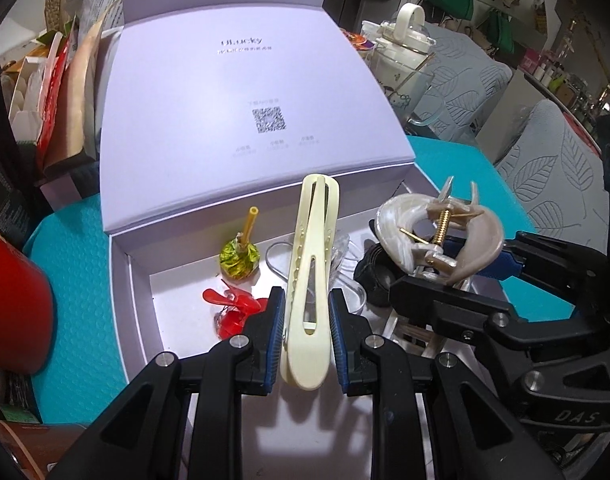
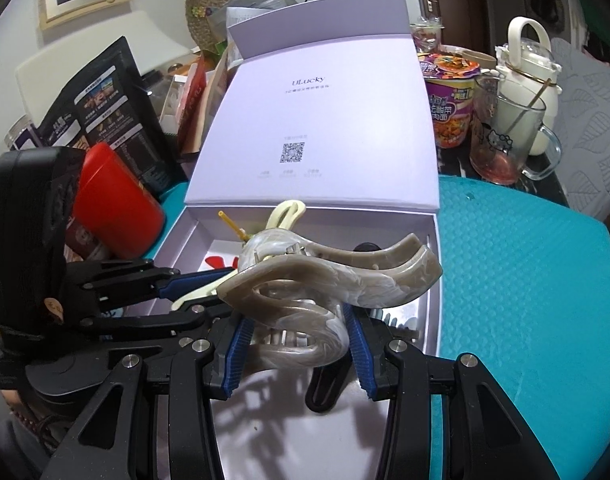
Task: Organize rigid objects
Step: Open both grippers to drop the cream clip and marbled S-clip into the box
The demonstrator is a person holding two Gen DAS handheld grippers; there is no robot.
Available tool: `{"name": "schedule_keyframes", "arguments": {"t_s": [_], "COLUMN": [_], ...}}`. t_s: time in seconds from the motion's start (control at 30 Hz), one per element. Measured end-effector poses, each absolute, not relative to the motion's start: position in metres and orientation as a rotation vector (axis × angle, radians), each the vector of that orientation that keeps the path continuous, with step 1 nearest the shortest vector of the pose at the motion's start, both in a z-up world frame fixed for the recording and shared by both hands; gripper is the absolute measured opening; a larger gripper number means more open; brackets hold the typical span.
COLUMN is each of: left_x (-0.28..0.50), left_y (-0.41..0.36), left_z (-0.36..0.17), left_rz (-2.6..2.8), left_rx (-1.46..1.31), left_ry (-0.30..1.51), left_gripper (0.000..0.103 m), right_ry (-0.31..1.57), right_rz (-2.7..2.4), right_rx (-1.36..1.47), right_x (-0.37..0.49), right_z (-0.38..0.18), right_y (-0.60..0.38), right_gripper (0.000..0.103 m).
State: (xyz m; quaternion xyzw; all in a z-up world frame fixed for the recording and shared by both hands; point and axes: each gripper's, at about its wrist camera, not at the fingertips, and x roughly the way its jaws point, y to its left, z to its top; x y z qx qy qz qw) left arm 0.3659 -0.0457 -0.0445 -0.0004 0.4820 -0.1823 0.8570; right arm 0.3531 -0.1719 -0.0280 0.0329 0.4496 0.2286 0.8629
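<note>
**Two hair clips held over an open lavender box**

While both clips hang above the open box (image 1: 133,280), each hand-held gripper is pinching its load. The left hand-held gripper (image 1: 306,334) has its blue pads pressed on the sides of a long cream hair clip (image 1: 309,276), which points away from the camera toward the box's raised lid (image 1: 245,92). The right hand-held gripper (image 2: 299,350) is clamped partway on a pearly beige claw clip (image 2: 329,280), which sits between its pads with the curved arms sweeping to the right.

Already in the box lie a green-wrapped lollipop (image 1: 240,258) near the hinge wall and a red plastic piece (image 1: 233,312) toward the left wall; clear and black items crowd the right side. The box rests on a teal mat (image 2: 525,280) on the tabletop, with a red canister (image 2: 113,208) at the left edge and a glass mug (image 2: 509,144) at the far right corner.

To do this step well, I judge each clip should be lowered until it nearly touches the white floor of the box, over a bare patch, before the pads part. The two grippers are close together, so setting down one at a time would likely avoid a knock. The cream clip seems best laid flat between the red piece and the clutter at right.
</note>
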Motion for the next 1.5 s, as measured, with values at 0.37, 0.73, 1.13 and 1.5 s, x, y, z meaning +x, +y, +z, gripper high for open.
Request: {"name": "schedule_keyframes", "arguments": {"t_s": [0.37,0.73,1.13,1.5], "left_x": [0.375,0.388,0.386,0.381], "left_y": [-0.038,-0.036,-0.042,-0.038], "left_z": [-0.055,-0.069,-0.054,-0.040], "left_rz": [-0.351,-0.302,-0.248,-0.201], "left_rx": [-0.043,-0.069,0.004,0.035], "left_ry": [1.053,1.131,1.095,1.092], "left_gripper": [0.022,0.022,0.022,0.036], "right_ry": [0.919,0.932,0.917,0.908], "right_rz": [0.459,0.468,0.417,0.419], "right_rx": [0.066,0.063,0.065,0.035], "right_x": [0.357,0.357,0.354,0.348], "right_z": [-0.034,-0.035,-0.029,-0.023], "right_y": [-0.168,-0.166,-0.176,-0.171], "right_gripper": [0.044,0.052,0.062,0.062]}}
